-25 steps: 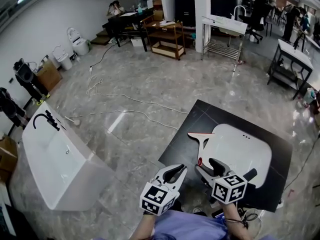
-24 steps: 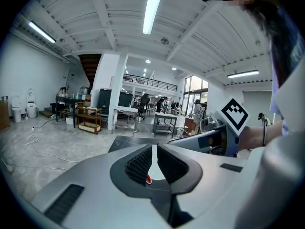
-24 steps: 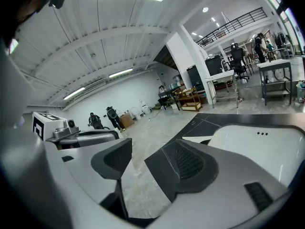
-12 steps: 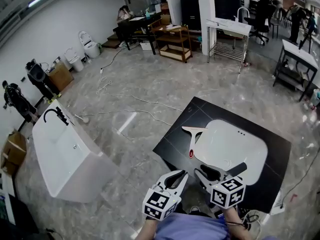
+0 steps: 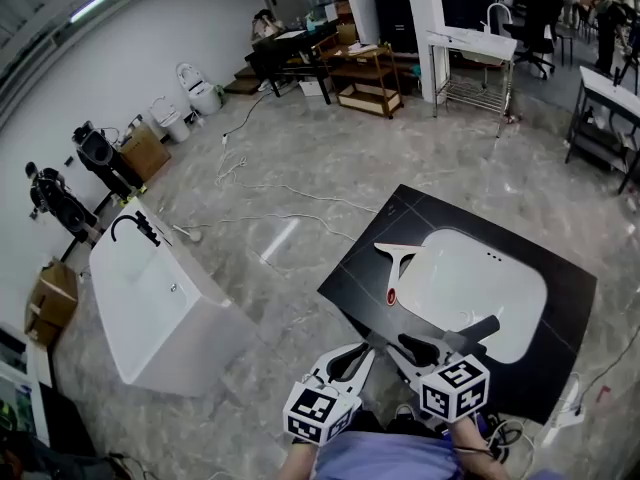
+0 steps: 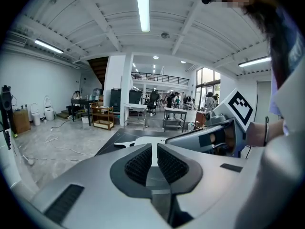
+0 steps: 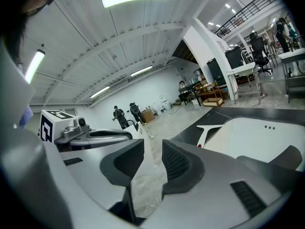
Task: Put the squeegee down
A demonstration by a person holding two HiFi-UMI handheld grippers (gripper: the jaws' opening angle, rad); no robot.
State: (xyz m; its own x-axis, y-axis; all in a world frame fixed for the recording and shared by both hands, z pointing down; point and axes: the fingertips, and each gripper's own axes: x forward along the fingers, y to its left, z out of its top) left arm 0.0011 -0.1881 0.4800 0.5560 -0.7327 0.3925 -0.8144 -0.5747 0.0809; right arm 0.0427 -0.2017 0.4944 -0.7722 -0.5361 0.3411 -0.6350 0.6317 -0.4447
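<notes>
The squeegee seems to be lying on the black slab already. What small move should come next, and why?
Probably just draw the right gripper back toward the body and rest. The squeegee lies flat on the black slab beside the white basin, apart from the gripper, and the right gripper's jaws have just been closing with nothing between them.

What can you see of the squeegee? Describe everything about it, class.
The squeegee is white and T-shaped, plastic by its look, with a red tip at the handle's end. It lies flat on the black slab, blade away from the person, handle beside the white basin. Nothing holds it.
</notes>
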